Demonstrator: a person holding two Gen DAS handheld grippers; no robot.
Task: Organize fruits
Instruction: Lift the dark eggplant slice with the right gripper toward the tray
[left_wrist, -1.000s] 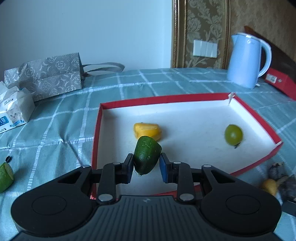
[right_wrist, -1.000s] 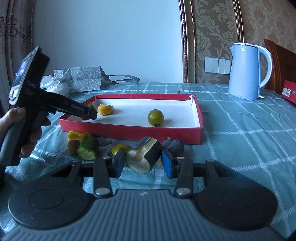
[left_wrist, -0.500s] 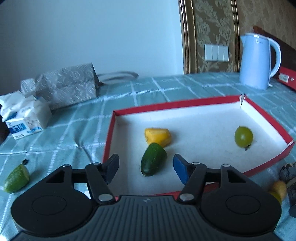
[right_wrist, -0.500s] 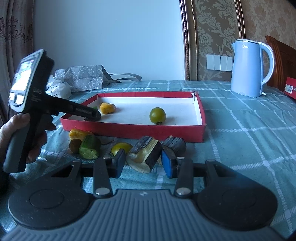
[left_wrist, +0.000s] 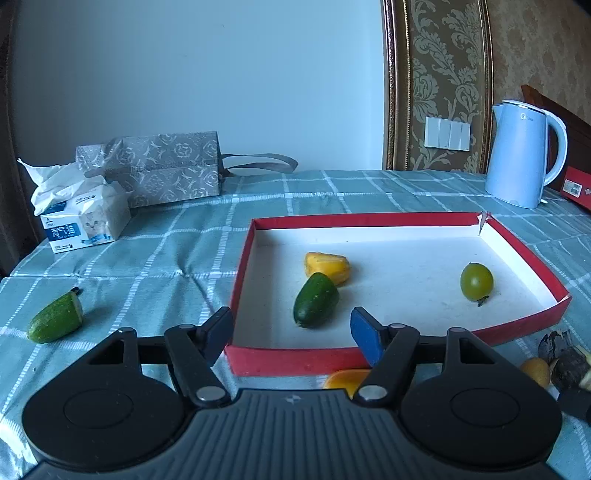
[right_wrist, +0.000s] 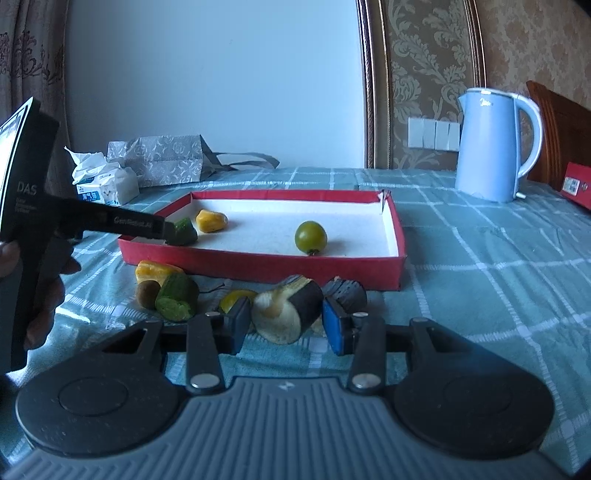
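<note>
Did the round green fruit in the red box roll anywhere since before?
No. In the right wrist view the green fruit sits at the same spot on the white floor of the red box, equally near its right wall.

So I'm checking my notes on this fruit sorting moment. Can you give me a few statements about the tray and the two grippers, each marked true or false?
1. The red-walled cardboard tray holds three pieces. True: a dark green cucumber end, a yellow chunk and a round green tomato.
2. The left gripper is clamped on the cucumber end. False: its jaws are opening and the piece lies free on the tray floor.
3. The right gripper has a dark-skinned banana chunk between its pads. True.
4. The pale blue electric kettle stands inside the tray. False: it stands on the checked cloth beyond it.
5. Another cut cucumber piece lies outside the tray. True.
</note>
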